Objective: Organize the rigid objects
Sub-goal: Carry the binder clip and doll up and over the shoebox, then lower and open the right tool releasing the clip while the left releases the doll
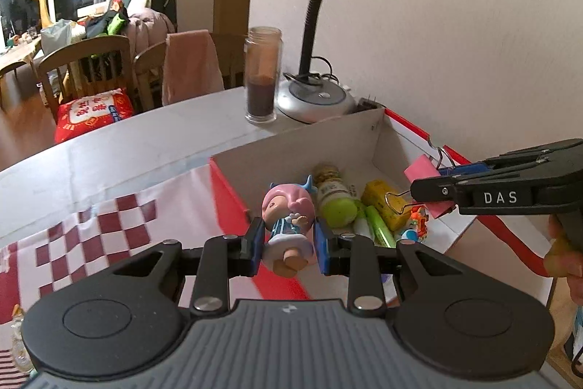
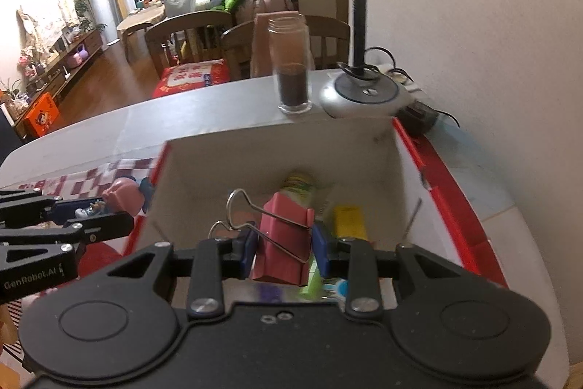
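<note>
On my left gripper the two blue fingers are almost closed and they press on both sides of a small doll figure with a pink head. The doll lies between the pads with its feet toward the camera and its head pointing away. Just beyond the fingers I see the near red edge of an open box, so the doll hangs at this edge, partly over the inside.

On my right gripper the fingers are also narrow, and they grip a pink binder clip by its body. The wire handles of the clip stick out to the left and upward of the fingers. This clip is over the inside of the box.

Below and beyond the fingers, on the bottom of the box, lie a small bottle with a green cap, a yellow packet and some smaller colourful things that I cannot identify.

Behind the far wall of the box, on the desk, stand a glass jar with dark powder and a desk lamp. To the left of the left fingers a red and white checkered cloth lies on the desk.
</note>
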Motion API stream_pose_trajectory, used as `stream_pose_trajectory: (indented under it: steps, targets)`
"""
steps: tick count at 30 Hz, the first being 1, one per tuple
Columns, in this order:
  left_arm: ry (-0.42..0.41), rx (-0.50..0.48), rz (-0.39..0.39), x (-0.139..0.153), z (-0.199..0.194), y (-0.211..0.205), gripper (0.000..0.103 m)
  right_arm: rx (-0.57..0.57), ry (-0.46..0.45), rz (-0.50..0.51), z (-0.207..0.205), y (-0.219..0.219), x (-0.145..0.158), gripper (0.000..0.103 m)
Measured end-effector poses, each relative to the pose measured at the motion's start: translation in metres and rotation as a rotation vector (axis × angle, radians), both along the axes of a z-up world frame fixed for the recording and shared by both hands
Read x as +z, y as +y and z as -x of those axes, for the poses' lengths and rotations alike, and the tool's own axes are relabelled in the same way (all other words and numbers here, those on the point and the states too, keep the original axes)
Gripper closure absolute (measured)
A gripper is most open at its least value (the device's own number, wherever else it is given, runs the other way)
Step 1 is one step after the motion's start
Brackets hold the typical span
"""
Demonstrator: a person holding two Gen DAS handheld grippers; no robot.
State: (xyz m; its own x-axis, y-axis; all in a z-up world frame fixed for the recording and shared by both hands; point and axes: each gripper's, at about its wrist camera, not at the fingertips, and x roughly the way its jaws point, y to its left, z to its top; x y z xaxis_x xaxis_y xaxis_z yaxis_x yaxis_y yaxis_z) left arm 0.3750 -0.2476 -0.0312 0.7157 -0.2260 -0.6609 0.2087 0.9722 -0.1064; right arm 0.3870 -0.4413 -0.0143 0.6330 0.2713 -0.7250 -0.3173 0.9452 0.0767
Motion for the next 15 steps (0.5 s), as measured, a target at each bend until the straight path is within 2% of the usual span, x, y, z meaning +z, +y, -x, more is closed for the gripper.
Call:
stream_pose_trajectory:
  steps: [6, 11, 15]
  targets:
    - [0.027, -0.030, -0.025, -0.010, -0.030, -0.027, 0.075, -0.023, 0.008, 0.013, -0.014, -0.022, -0.007, 0.072]
    - [0.068, -0.040, -0.051, -0.022, -0.056, -0.043, 0.075, -0.011, 0.082, 0.016, -0.025, -0.032, -0.027, 0.072]
    - [0.103, -0.046, -0.087, -0.034, -0.077, -0.055, 0.075, 0.003, 0.106, 0.042, -0.026, -0.028, -0.042, 0.072]
